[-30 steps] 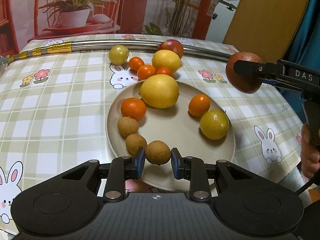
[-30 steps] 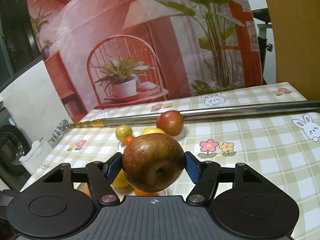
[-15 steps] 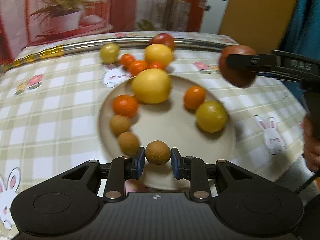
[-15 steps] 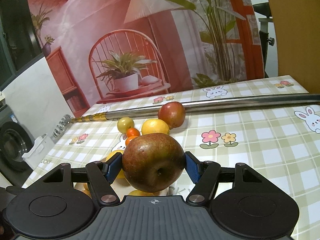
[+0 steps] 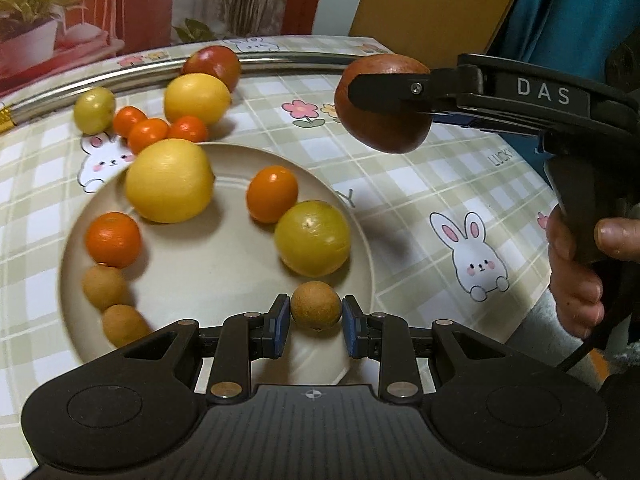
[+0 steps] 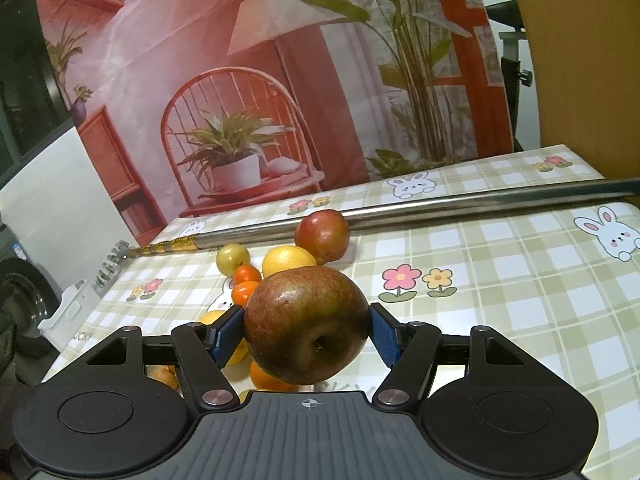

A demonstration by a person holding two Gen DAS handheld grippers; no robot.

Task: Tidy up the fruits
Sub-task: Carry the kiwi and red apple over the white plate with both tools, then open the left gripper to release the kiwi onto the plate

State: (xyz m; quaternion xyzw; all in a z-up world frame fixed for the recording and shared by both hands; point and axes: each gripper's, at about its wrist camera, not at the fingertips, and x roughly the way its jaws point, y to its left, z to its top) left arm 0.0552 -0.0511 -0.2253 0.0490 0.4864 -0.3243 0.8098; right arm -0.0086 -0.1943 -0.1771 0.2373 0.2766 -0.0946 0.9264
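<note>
Both grippers matte black, blue finger pads (image 5: 280,326), silver pivot screws. Right gripper (image 5: 384,104) marked "DAS" at 2 o'clock; bare-skinned right hand (image 5: 576,268), black cable.

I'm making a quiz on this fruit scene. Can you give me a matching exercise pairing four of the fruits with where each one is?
Things:
1. brown apple
2. held longan
3. red apple
4. big lemon

Places:
A. on the plate, at its far edge
B. on the tablecloth, against the metal pole
C. in the right gripper, in the air
D. in the left gripper, above the plate's near edge

Pairs: 1-C, 2-D, 3-B, 4-A
</note>
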